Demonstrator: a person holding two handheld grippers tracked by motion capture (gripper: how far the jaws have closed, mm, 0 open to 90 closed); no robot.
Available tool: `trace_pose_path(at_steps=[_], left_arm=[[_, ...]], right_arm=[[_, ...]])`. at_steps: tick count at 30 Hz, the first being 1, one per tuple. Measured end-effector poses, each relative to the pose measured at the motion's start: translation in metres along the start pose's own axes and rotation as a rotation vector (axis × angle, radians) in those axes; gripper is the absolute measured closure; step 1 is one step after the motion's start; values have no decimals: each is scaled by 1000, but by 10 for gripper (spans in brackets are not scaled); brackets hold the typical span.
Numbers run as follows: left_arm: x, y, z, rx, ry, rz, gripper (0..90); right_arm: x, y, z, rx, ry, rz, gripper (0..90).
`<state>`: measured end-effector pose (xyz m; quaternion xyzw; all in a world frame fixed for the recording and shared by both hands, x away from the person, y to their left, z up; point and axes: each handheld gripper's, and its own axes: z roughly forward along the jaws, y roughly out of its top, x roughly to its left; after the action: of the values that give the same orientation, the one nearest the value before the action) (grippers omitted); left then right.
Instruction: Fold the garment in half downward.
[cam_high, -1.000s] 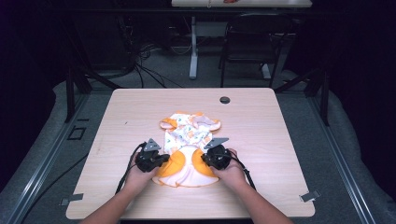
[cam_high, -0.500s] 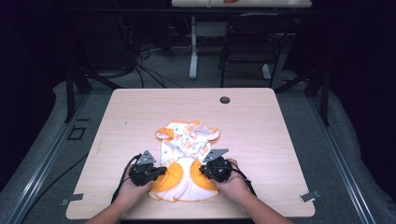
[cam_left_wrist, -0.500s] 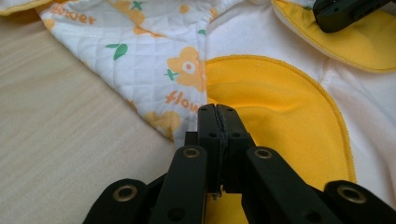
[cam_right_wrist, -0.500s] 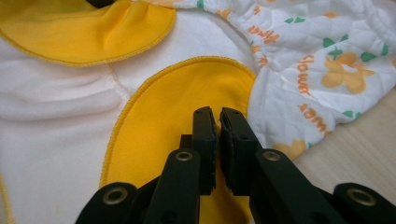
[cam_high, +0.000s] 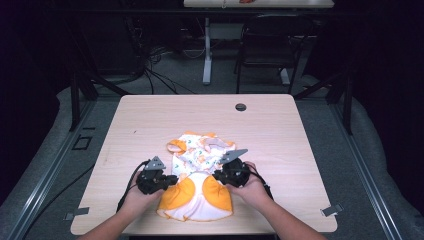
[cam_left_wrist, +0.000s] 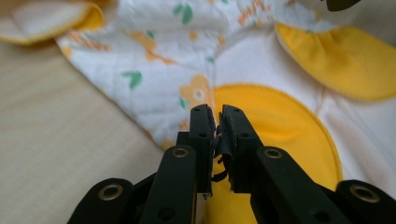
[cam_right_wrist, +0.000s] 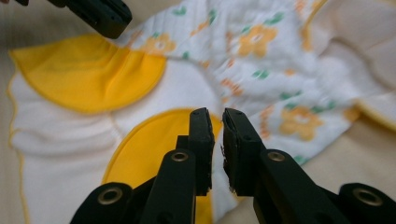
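Now the little dress (cam_high: 197, 187) lies flat near the front edge of the worktop (cam_high: 280, 130), its yellow pockets facing up, likely so it can be folded neatly. Both grippers hang just above it, one at each side. The left gripper (cam_left_wrist: 218, 122) has just let its fingers part a crack, with no cloth between them. The right gripper (cam_right_wrist: 218, 125) has done the same. Around the wooden worktop the room is dark, with cables and a chair behind.
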<state>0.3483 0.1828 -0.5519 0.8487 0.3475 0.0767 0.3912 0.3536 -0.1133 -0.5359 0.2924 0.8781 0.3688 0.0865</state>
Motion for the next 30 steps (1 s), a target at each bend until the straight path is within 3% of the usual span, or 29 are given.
trace_pose_path(at_steps=[3,4,5,8,10,15,19,23,27,30], left_arm=[[10,21,-3,-31,12,4,822],[13,28,-3,-35,16,10,826],[17,35,-2,-46,17,9,826],[30,55,3,-56,46,19,895],[41,66,9,-59,60,-12,898],[63,85,27,-51,96,-30,900],[73,89,42,-48,95,-51,900],[78,87,58,-23,121,-42,900],[79,82,69,13,127,-45,900],[78,79,73,20,115,-53,900]], right_arm=[[-15,17,-4,-11,-55,-7,822],[-27,28,-4,-16,-82,1,831],[-27,28,-4,-16,-82,1,831],[-46,44,-2,-7,-109,24,871],[-58,53,1,-5,-117,43,886],[-80,72,14,-3,-143,81,899],[-92,75,32,13,-153,119,900],[-99,70,49,40,-227,132,869],[-106,66,55,21,-274,178,872],[-109,65,55,7,-280,195,883]])
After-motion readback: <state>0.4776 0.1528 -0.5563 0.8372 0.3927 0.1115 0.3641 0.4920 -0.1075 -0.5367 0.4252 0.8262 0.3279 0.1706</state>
